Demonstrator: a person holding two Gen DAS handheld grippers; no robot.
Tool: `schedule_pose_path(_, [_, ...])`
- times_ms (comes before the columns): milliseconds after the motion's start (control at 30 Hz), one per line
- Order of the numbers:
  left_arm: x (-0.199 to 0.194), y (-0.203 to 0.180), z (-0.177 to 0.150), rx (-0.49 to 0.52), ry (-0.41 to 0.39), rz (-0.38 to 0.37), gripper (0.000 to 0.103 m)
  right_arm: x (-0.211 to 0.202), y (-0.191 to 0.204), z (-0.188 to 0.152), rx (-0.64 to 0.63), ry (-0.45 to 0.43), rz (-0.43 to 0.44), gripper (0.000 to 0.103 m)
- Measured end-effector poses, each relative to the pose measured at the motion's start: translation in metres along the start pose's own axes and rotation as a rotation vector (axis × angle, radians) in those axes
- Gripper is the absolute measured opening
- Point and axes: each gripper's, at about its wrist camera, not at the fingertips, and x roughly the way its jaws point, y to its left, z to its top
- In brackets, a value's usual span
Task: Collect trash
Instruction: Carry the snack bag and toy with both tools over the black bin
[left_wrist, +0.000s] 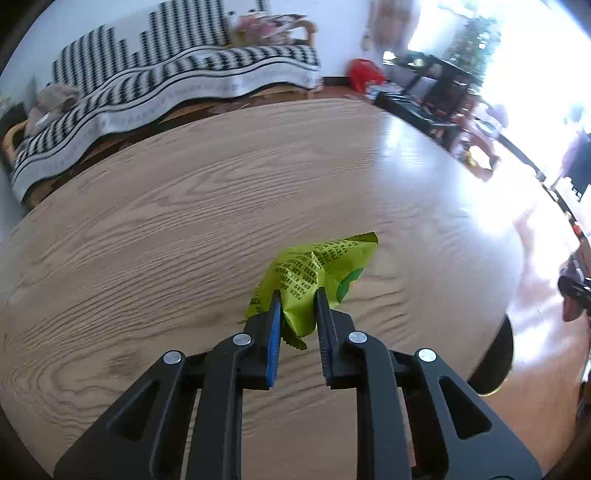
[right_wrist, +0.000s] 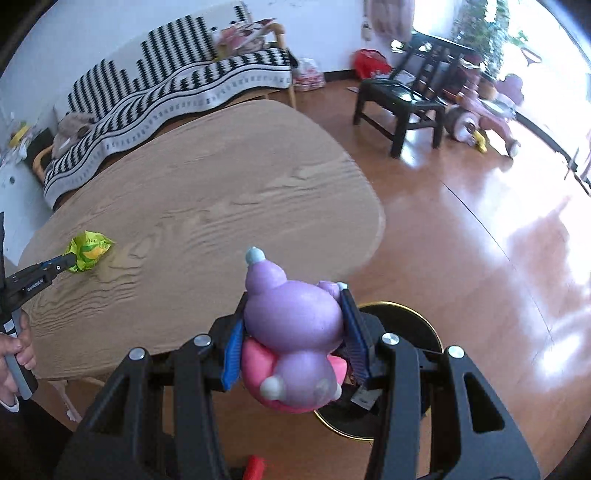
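Left tongs (left_wrist: 297, 306): I have them clenched on the crumpled green wrapper (left_wrist: 317, 277); the pads pinch its lower end, and the rest sticks out ahead of the tips.
Wrapper position: over the wooden bench (left_wrist: 184, 206); I cannot tell whether its far end touches the surface. The right wrist view shows the same wrapper (right_wrist: 88, 251) at the bench's left part.
Right tongs (right_wrist: 293, 332): grasping a purple and pink toy figure (right_wrist: 291, 328); both blue pads press its sides.
Toy position: held off the bench, past its near edge, above a round black bin with a gold rim (right_wrist: 430, 325) that stands on the floor.
Bench condition: no other litter shows on the visible wood in either view.
Progress: I judge the collecting well advanced; both items are gripped, neither is deposited yet.
Remaining: drop the toy into the bin below, then carry the wrapper across to it.
Risk: the wrapper is thin and slick, so I judge it could slip on the way.
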Motion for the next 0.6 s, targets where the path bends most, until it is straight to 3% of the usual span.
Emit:
schedule_pose_path(200, [0.009,-0.051,0.008,0.033,0.010,-0.042,0.016,-0.006,-0.036,-0.012,0.055,-0.003,-0.019,0.046])
schedule_pose_path(600, [0.009,-0.184,-0.006,0.168,0.036,-0.223,0.016,-0.014,-0.089,-0.039,0.141,0.010,-0.052,0.046])
